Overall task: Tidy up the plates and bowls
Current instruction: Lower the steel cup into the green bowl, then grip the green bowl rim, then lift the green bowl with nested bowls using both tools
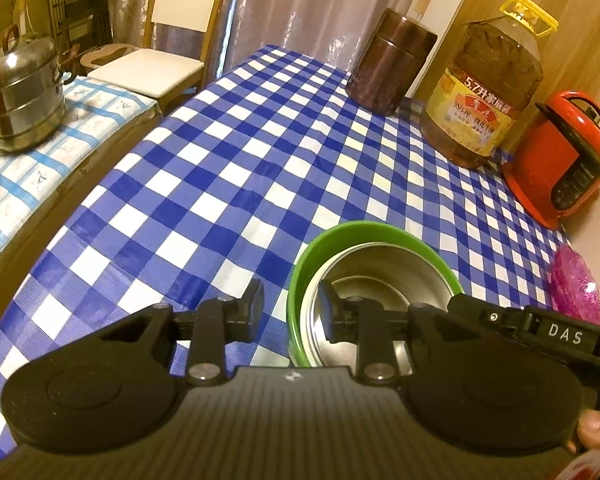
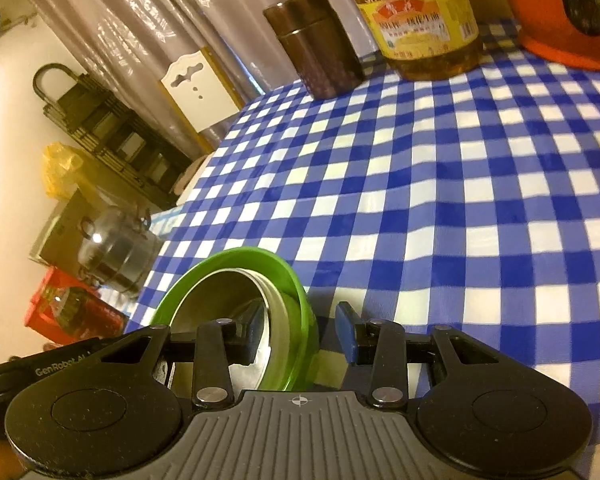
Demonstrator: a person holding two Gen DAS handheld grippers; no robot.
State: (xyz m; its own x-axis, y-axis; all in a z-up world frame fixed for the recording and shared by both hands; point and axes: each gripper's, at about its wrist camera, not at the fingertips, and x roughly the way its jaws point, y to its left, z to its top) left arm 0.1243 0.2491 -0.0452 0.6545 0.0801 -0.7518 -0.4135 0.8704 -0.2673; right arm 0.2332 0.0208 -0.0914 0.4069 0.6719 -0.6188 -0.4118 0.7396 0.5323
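A green bowl (image 1: 340, 232) with a steel bowl (image 1: 380, 276) nested inside it sits on the blue-and-white checked tablecloth (image 1: 228, 168). My left gripper (image 1: 291, 310) straddles the bowl's left rim: one finger is inside against the steel, the other is outside with cloth showing between pad and rim. In the right wrist view, my right gripper (image 2: 302, 332) straddles the green bowl (image 2: 236, 264) at its opposite rim. Its left finger is inside, and its blue-padded finger (image 2: 346, 332) stands clear of the wall. Both grippers are open.
At the table's far side stand a brown canister (image 1: 388, 64), a large oil bottle (image 1: 488, 88) and a red cooker (image 1: 560, 160). A pink scrubber (image 1: 576, 284) lies at the right. A steel steamer pot (image 1: 20, 92) and a chair (image 1: 168, 40) stand beyond the left edge.
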